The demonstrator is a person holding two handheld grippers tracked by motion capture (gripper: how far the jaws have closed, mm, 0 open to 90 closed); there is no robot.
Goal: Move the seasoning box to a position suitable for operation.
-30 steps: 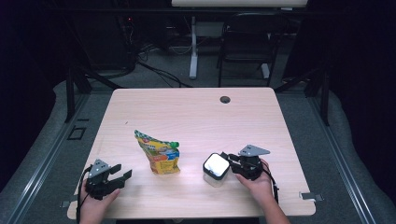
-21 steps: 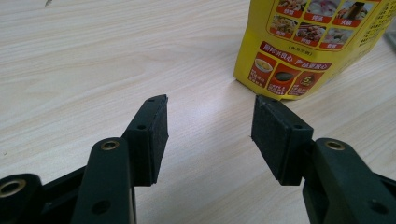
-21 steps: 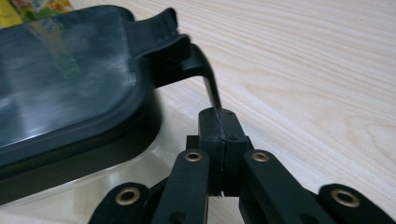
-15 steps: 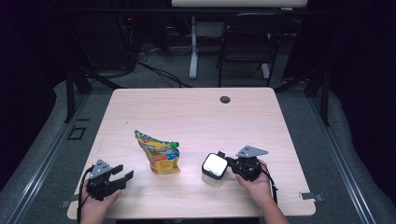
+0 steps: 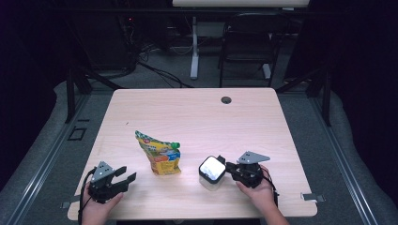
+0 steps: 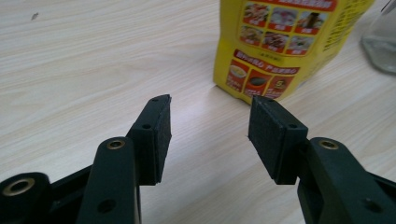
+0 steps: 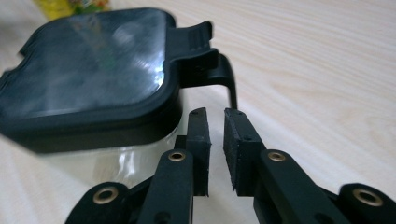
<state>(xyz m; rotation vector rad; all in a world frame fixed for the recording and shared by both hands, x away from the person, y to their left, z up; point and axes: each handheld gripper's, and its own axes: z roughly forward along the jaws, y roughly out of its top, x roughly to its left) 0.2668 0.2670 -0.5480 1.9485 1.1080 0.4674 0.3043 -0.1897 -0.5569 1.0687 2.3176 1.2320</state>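
On the light wooden table, a clear square container with a black snap-on lid stands near the front edge, right of the middle. The right gripper sits just to its right, toward the front right corner. In the right gripper view its jaws stand nearly together, with a thin gap between the pads and nothing pinched; they lie just below the lid's black side latch, and whether they touch it cannot be told. A yellow printed stand-up pouch with a green top stands left of the container, well apart from it. The left gripper rests near the front left corner, jaws spread wide and empty though they have just been closing a little, aimed at the pouch's lower corner.
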